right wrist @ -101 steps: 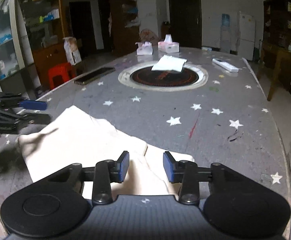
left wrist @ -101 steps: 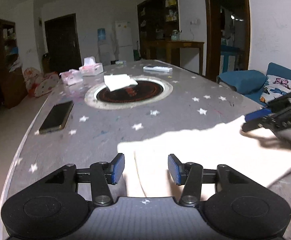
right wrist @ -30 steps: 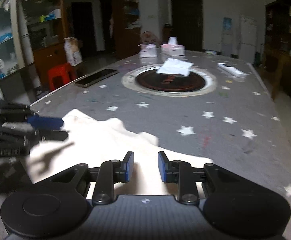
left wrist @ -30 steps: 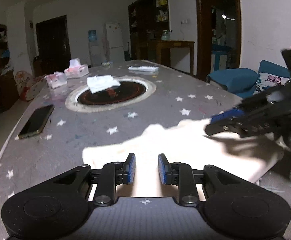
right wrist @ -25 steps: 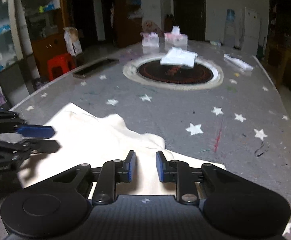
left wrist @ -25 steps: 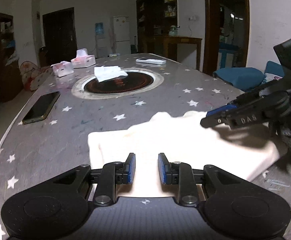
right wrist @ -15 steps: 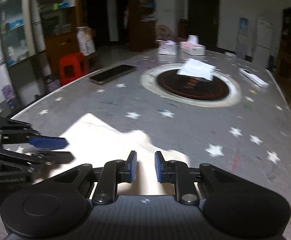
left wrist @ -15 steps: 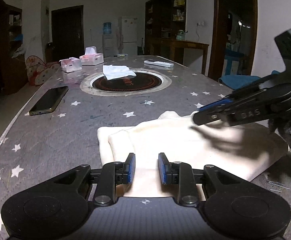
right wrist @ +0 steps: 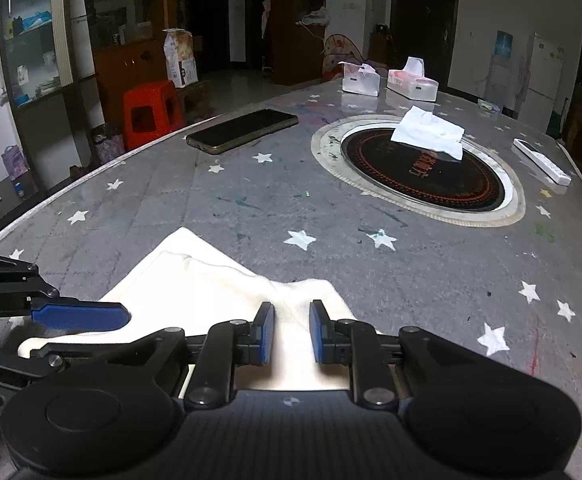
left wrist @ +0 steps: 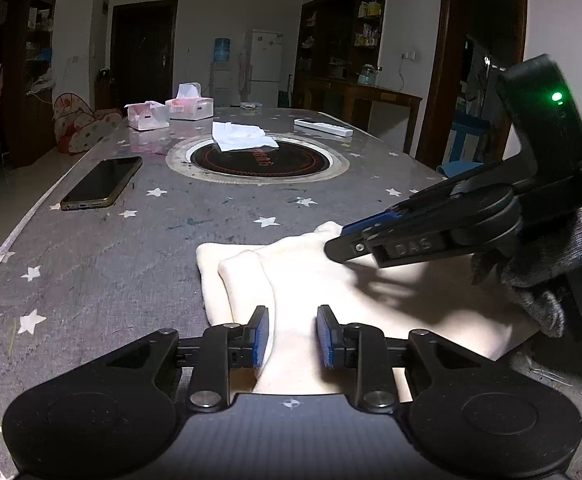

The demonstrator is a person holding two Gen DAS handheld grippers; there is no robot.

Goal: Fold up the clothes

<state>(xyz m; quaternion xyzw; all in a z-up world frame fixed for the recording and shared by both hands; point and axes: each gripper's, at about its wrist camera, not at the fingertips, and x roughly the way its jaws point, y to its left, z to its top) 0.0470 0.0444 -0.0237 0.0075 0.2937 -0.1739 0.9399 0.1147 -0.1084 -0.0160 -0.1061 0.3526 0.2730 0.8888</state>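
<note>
A cream garment (left wrist: pixel 315 276) lies partly folded at the near end of the grey star-patterned table (left wrist: pixel 139 240). It also shows in the right wrist view (right wrist: pixel 211 284). My left gripper (left wrist: pixel 292 336) has its jaws narrowed on a fold of the cloth at its near edge. My right gripper (right wrist: pixel 291 332) is likewise narrowed on a ridge of the cloth. The right gripper also shows in the left wrist view (left wrist: pixel 339 242), low over the garment's far right part. The left gripper shows at the left of the right wrist view (right wrist: pixel 79 330).
A phone (left wrist: pixel 101 183) lies on the table's left side. A round inset burner (left wrist: pixel 257 158) with a white cloth (left wrist: pixel 241 136) on it sits mid-table. Two tissue boxes (left wrist: pixel 189 106) and a remote (left wrist: pixel 323 127) lie at the far end. A red stool (right wrist: pixel 153 110) stands beside the table.
Both grippers closed from wide open onto the garment. They have since drawn together, and the cloth has bunched into a narrower folded shape.
</note>
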